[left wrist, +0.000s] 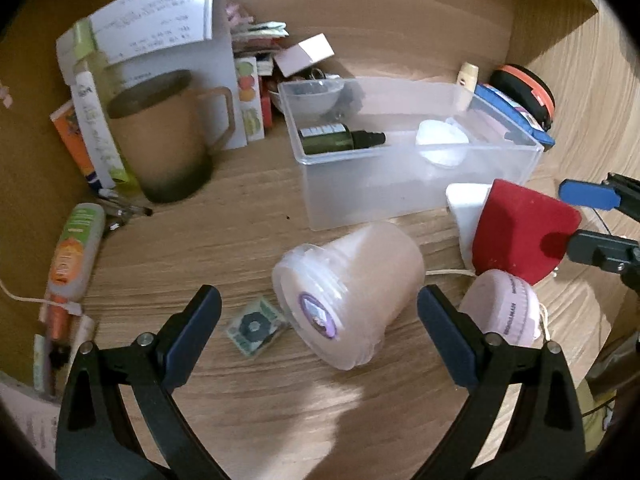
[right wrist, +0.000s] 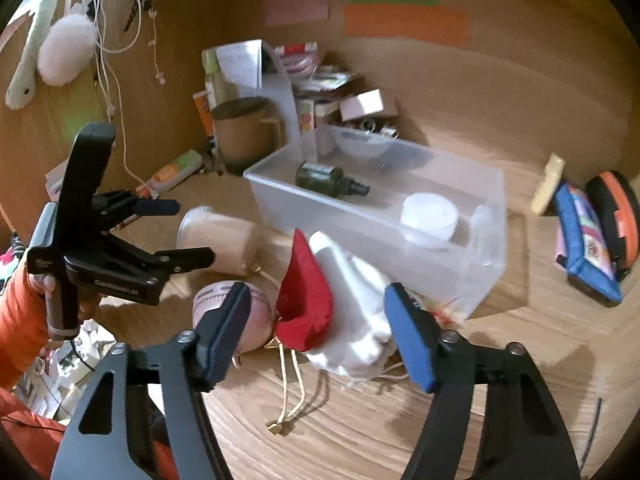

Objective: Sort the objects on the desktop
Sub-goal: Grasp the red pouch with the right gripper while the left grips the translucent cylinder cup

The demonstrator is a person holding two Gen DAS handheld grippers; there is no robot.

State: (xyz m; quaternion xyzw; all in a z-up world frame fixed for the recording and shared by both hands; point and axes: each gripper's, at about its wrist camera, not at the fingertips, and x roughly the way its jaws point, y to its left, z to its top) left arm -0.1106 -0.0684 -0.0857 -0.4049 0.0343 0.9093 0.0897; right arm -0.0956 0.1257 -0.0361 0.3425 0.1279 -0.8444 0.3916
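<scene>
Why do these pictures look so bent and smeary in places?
Left wrist view: a fisheye lens curves the desk and darkens the corners; the brown mug is smeared by motion. Right wrist view: the same bending; the clear box and blue pouch are blurred, and light falls warm and uneven.

pink tub (left wrist: pixel 352 300) lies tipped beside clear bin (left wrist: pixel 400 184).

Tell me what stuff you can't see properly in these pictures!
- Printed writing on the white paper sheet, left wrist view: blurred and too small to read.
- Small bowl's contents behind the clear plastic storage box, left wrist view: hidden by the frosted wall.
- Blue zipped pouch, left wrist view: partly hidden by the box.
- White cloth bundle, right wrist view: blurred, partly covered by the red fabric pouch.
</scene>
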